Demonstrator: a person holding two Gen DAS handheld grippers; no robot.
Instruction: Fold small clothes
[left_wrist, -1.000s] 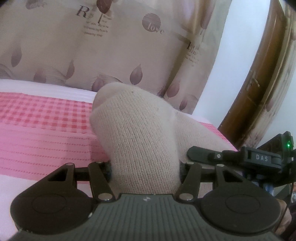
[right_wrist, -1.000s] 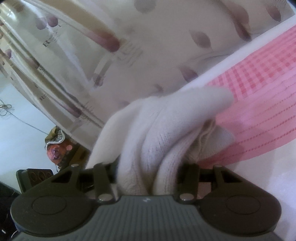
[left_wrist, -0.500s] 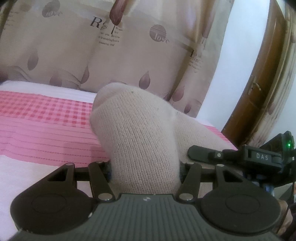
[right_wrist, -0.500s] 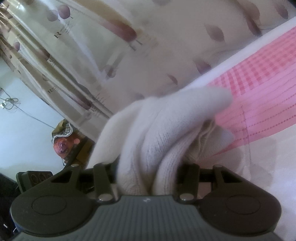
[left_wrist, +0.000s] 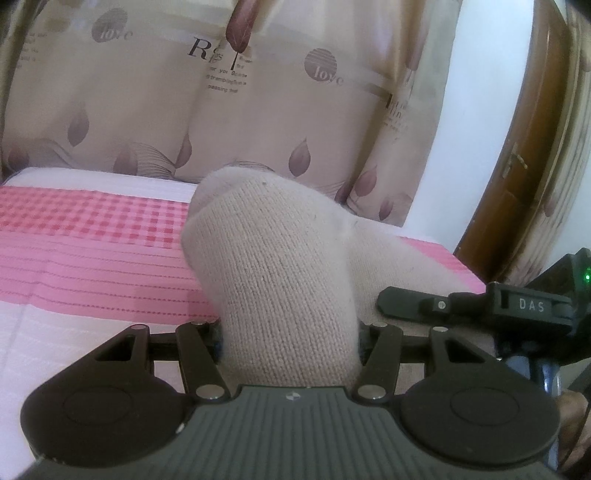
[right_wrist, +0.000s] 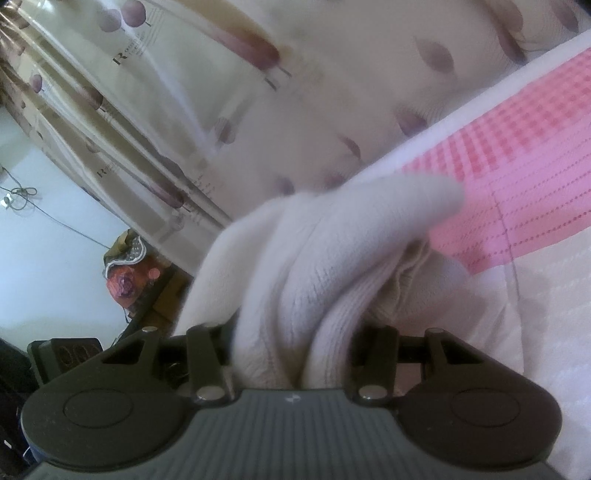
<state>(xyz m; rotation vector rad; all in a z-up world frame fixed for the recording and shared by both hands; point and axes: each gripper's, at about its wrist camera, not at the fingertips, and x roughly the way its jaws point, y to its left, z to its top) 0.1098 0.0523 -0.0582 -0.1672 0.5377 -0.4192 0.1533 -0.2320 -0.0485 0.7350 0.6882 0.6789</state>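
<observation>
1. In the left wrist view, the left gripper (left_wrist: 290, 339) has its jaws partly closed on a beige knitted sock (left_wrist: 273, 280); the knit fills the whole gap between them and bulges up and out into the middle of the frame.
2. The sock's rounded end sits just above centre, in front of the bed (left_wrist: 74, 258), whose cover is pink with a checked band, stripes and a pale border.
3. At the right edge of that frame the right gripper (left_wrist: 517, 306) shows as a black body with "DAS" printed on it and a green light; the sock runs toward it.
4. Behind the bed hangs a beige curtain (left_wrist: 147, 110) with leaf shapes and printed words; a brown wooden door frame (left_wrist: 517, 166) curves down the right side.
5. In the right wrist view, the right gripper (right_wrist: 291, 347) has its jaws partly closed on bunched folds of the same pale sock (right_wrist: 332, 251); the ribbed cuff lies against the right side of the gap.
6. One end of the sock points to the right of centre, over the pink cover (right_wrist: 535, 177) in the right part of the frame.
7. The curtain (right_wrist: 184, 92) fills the upper left, somewhat blurred.
</observation>
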